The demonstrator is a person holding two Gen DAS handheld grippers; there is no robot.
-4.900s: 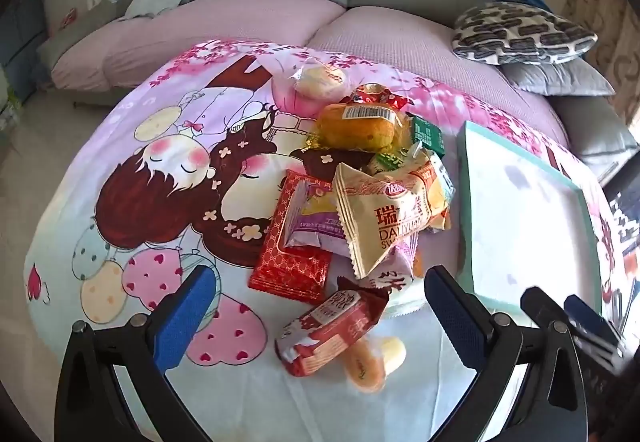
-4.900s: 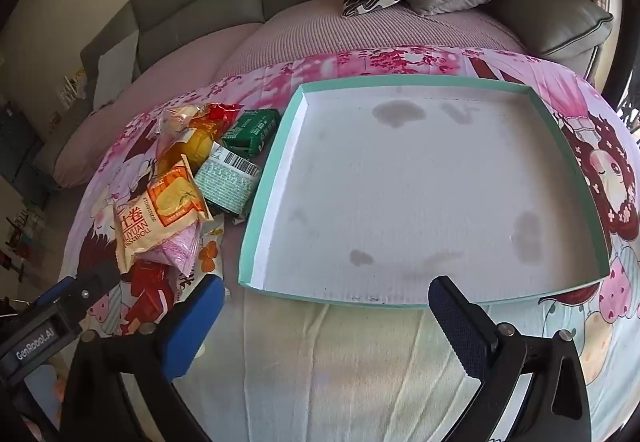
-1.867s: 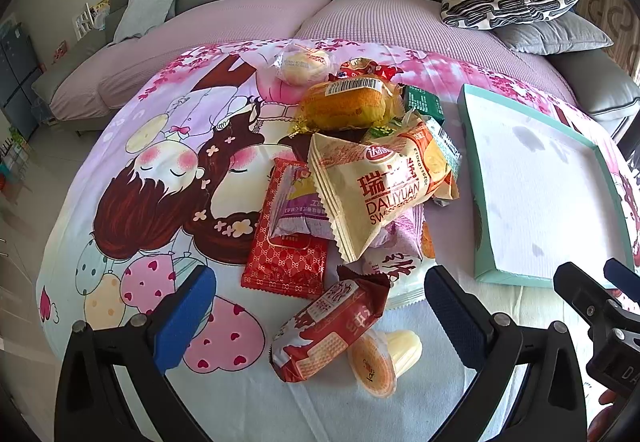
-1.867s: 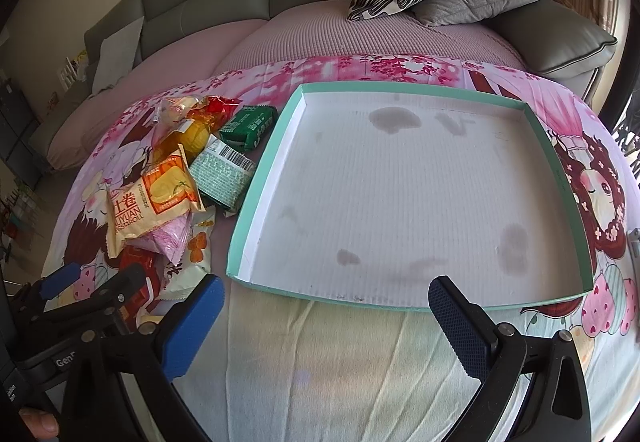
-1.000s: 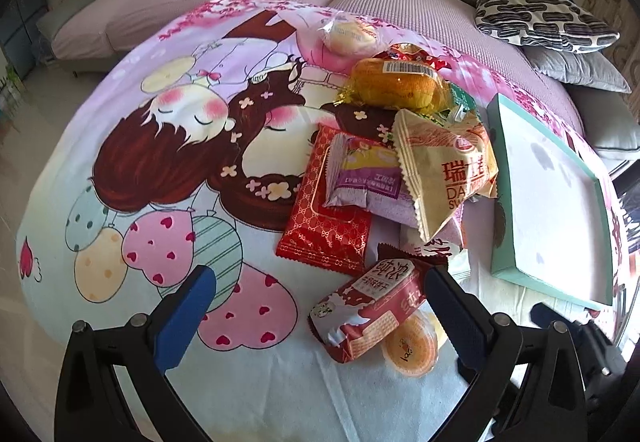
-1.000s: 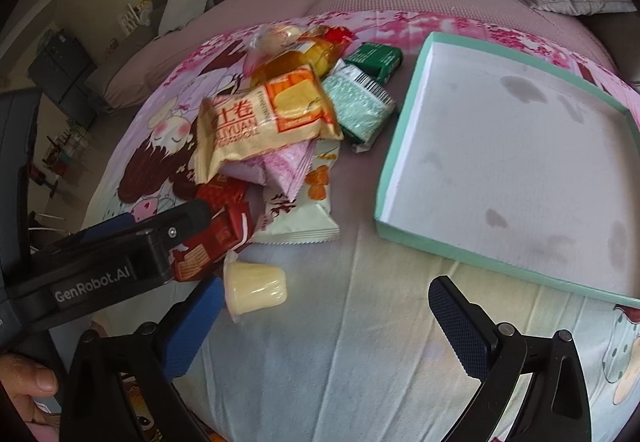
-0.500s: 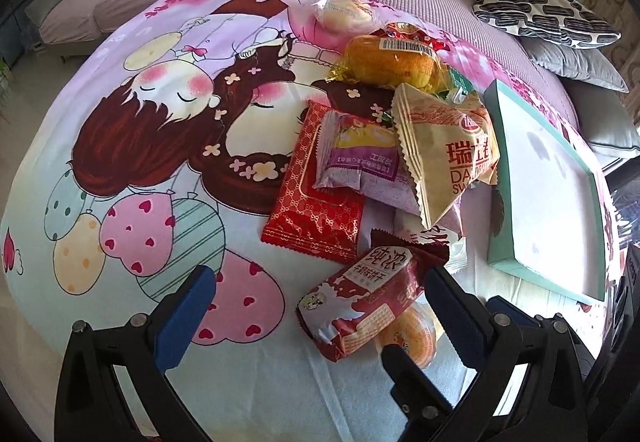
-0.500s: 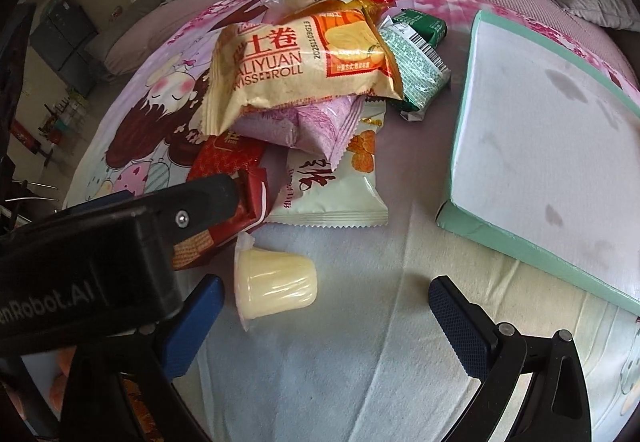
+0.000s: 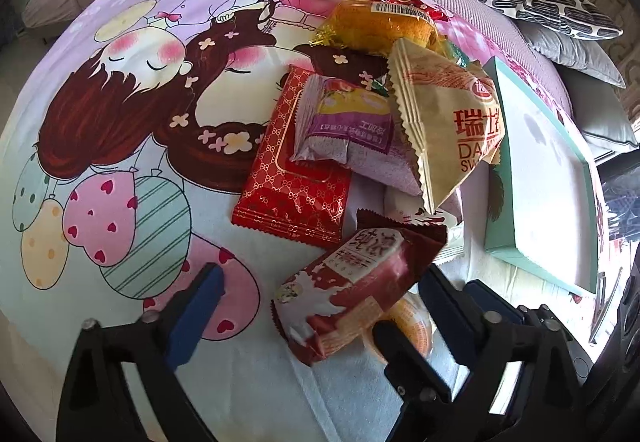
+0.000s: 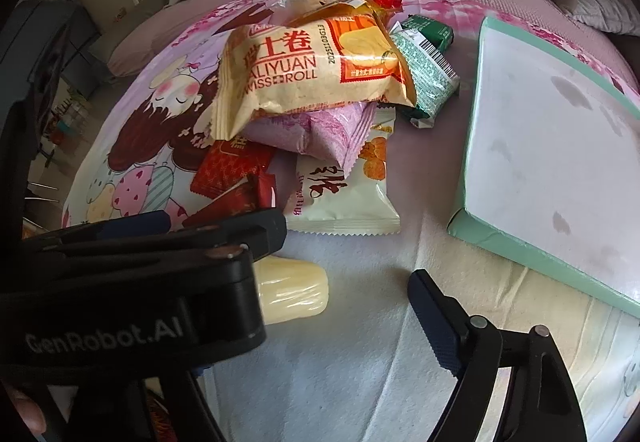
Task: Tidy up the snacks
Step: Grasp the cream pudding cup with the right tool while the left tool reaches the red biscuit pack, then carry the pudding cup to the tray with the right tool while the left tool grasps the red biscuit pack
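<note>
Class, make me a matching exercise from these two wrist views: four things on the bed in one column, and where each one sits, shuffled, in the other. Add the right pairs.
Things
1. Swiss roll bag
2. jelly cup
3. mint tray
4. red patterned packet

Places
A. right of the snack pile, nothing in it
B. on top of the pile, over the purple packet
C. nearest the cameras, beside the left gripper
D. flat on the sheet at the pile's left edge

Pairs: 1-B, 2-C, 3-A, 4-D
</note>
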